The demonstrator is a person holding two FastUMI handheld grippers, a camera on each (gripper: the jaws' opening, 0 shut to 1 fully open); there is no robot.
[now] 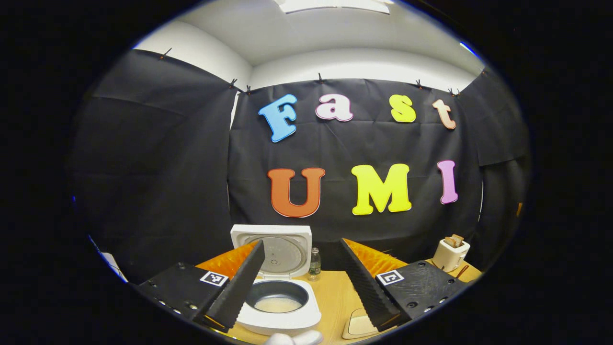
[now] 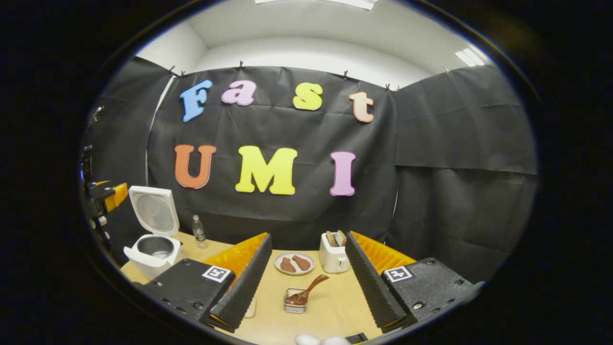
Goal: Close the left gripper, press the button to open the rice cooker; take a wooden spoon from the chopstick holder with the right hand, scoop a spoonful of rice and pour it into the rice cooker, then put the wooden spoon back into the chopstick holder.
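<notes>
In the left gripper view, my left hand-held gripper [image 1: 302, 280] hangs over the table [image 1: 335, 299] with its two fingers spread wide and nothing between them. Through the gap I see the rice cooker [image 1: 280, 306] standing on the table with its lid [image 1: 273, 249] swung up and back, upright behind the pot. The inner pot holds a pale layer of rice [image 1: 278, 304] at the bottom. Just behind the cooker, to its right, stands a small bottle [image 1: 314, 263]. Far off to the right is a toaster [image 1: 451, 254] with bread slices sticking out of it.

In the right gripper view, my right hand-held gripper [image 2: 306, 282] is likewise wide open and empty, raised above the table [image 2: 335, 306]. Between its fingers, on the table, sits a small clear container [image 2: 295, 302] with the wooden spoon [image 2: 309, 290] lying in it, bowl down and handle slanting up to the right. Behind that are a plate [image 2: 294, 263] with two brown pieces of food and the toaster [image 2: 334, 256] just beside it. Well to the left stands the open rice cooker [image 2: 152, 249], the bottle [image 2: 198, 231] near it, and at the far left edge my other hand-held gripper [image 2: 103, 196].
</notes>
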